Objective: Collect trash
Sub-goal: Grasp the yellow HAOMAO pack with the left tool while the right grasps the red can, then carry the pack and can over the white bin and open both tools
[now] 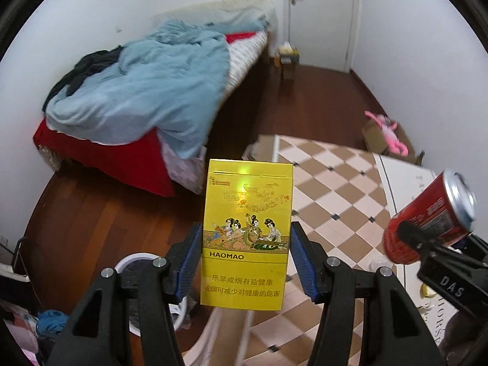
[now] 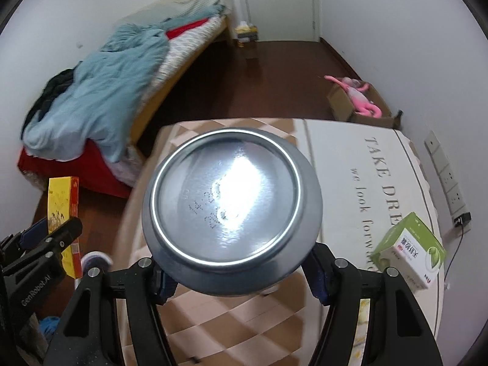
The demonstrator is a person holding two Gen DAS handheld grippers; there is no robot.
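**Both grippers loaded: cigarette pack on the left, can on the right**

At 9 o'clock in the left wrist view, a bed (image 1: 128,116) with a rumpled blue blanket (image 1: 146,91) stands against the wall, a white bin (image 1: 137,262) below it at 7 o'clock on the wooden floor (image 1: 100,219). At centre, the left gripper (image 1: 245,262) is clamped on a yellow cigarette pack (image 1: 245,238), upright between its blue pads (image 1: 189,259), held in the air above the edge of the checkered counter (image 1: 332,195). At 3 o'clock the red can (image 1: 427,216) lies tilted in the other gripper's fingers, its silver end pointing up and right. A pink toy (image 1: 387,134) lies in a cardboard box (image 1: 378,140) at 2 o'clock.

In the right wrist view, the pack (image 2: 62,210) shows at 9 o'clock. At centre, the right gripper (image 2: 241,277) grips the can (image 2: 228,201), whose silver bottom faces the camera and hides most of the counter (image 2: 344,164). A green and white box (image 2: 408,250) sits on the counter at 4 o'clock, near a wall socket strip (image 2: 445,177).
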